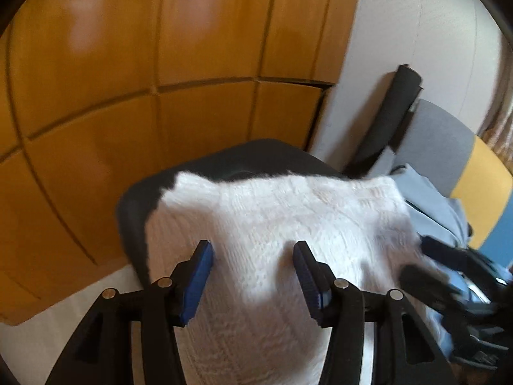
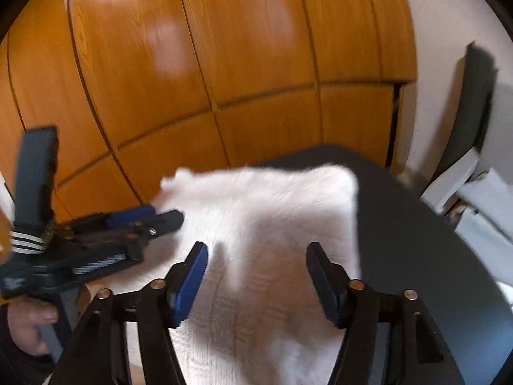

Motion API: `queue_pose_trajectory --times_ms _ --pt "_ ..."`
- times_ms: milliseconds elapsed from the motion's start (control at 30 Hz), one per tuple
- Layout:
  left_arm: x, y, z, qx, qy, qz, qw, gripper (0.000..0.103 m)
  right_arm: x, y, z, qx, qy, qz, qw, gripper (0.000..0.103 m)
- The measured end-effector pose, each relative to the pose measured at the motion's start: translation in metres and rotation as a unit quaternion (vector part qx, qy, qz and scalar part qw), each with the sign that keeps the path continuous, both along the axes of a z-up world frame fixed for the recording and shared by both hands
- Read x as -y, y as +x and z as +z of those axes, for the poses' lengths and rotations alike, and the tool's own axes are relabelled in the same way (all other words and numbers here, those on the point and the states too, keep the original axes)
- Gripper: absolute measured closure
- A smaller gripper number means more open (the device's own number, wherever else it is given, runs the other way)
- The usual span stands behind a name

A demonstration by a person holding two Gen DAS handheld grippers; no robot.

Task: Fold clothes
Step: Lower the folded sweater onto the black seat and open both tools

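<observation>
White knit garment (image 1: 272, 224) (soft, light, limp) laid on dark worktop (image 2: 416, 224); best pinched at near-edge corners; left tool (image 1: 253, 276), right tool (image 2: 256, 276) seen wide, nothing held

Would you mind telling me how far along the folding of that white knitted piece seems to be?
Done: the white knitted cloth lies as a roughly squared shape on the dark round seat. In hand: nothing; the left gripper and right gripper both stand open above it, pads clear. Left: possibly a further fold or tidying, and the light blue clothes heaped beside it look unfolded.
</observation>
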State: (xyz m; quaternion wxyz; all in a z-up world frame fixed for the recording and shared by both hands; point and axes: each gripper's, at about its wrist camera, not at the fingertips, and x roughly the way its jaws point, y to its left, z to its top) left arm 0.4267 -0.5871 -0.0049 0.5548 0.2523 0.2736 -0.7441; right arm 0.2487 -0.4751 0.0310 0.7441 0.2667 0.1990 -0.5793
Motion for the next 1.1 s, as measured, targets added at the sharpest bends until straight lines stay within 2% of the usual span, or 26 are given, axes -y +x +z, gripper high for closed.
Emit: queue_pose_trajectory --times_ms 33,167,267,433,633,700,767,933,1100 --pt "-0.003 0.000 0.002 0.005 -0.002 0.003 1.0000 0.049 -0.006 0.003 0.006 -0.003 -0.006 -0.004 1.000 0.026" --pt "-0.013 0.005 0.001 0.002 0.011 0.013 0.9998 0.049 -0.027 0.021 0.018 -0.032 -0.015 -0.003 0.999 0.026" --pt "-0.029 0.011 0.007 0.012 0.003 0.017 0.9998 0.049 -0.043 0.031 0.021 -0.049 -0.019 0.009 0.999 0.026" --pt "-0.053 0.021 0.010 0.020 -0.016 0.021 0.9995 0.049 -0.051 0.035 0.013 -0.041 -0.012 0.021 0.999 0.026" --pt "-0.048 0.021 -0.017 -0.004 -0.016 0.022 0.9996 0.049 -0.029 0.033 -0.011 -0.054 0.007 0.018 0.998 0.026" --pt "-0.037 0.017 -0.021 0.000 -0.017 0.016 0.9997 0.049 -0.016 0.030 -0.021 -0.053 0.017 0.022 0.998 0.026" --pt "-0.018 0.010 -0.024 0.010 -0.001 0.004 0.9999 0.049 0.004 0.028 -0.031 -0.064 0.033 0.019 0.997 0.025" --pt "0.013 0.000 -0.033 0.025 0.012 0.007 0.9996 0.047 0.056 0.009 -0.054 -0.019 0.088 0.012 0.996 0.012" --pt "0.002 -0.003 -0.029 0.019 -0.020 0.017 0.9995 0.046 0.057 0.002 -0.056 -0.010 0.083 0.001 0.996 0.011"
